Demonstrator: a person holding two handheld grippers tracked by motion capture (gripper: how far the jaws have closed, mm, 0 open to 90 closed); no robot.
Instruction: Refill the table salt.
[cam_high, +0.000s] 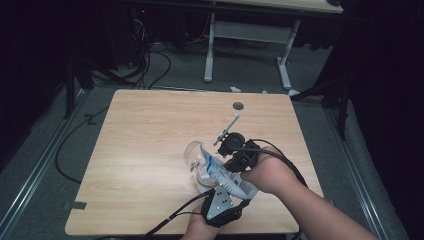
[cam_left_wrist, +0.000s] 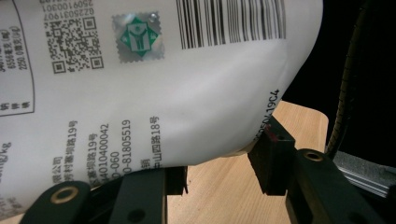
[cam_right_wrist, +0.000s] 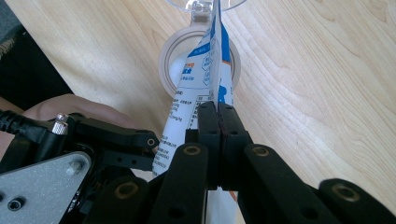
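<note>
One soft white plastic pouch (cam_high: 227, 175), glossy and printed with blue panels, a barcode and small black text, is held tilted above the near edge of the pale wood-grain tabletop (cam_high: 150, 150), right of that edge's middle. Its upper end leans over one clear, round plastic jar (cam_high: 196, 159) that stands on the tabletop.

There are two hand-held grippers, both black and hard-edged. The right hand-held gripper (cam_right_wrist: 218, 116) has its jaws pressed together, pinching the thin flat edge of the pouch. The left hand-held gripper (cam_left_wrist: 224, 172), which carries a grey three-cornered metal plate in the high view, has its jaws half spread around the bulging lower part of the pouch, pads against its sides.

The left gripper view brings out the pouch's print: a QR code (cam_left_wrist: 77, 44), a silvery square hologram sticker (cam_left_wrist: 138, 37) with a green mark, and the barcode (cam_left_wrist: 231, 21). The right gripper view looks down the pouch's edge into the jar's round mouth (cam_right_wrist: 198, 58), with its clear hinged lid (cam_right_wrist: 201, 4) open beyond. The high view alone takes in a small dark round hole (cam_high: 238, 106) near the tabletop's far edge.
</note>
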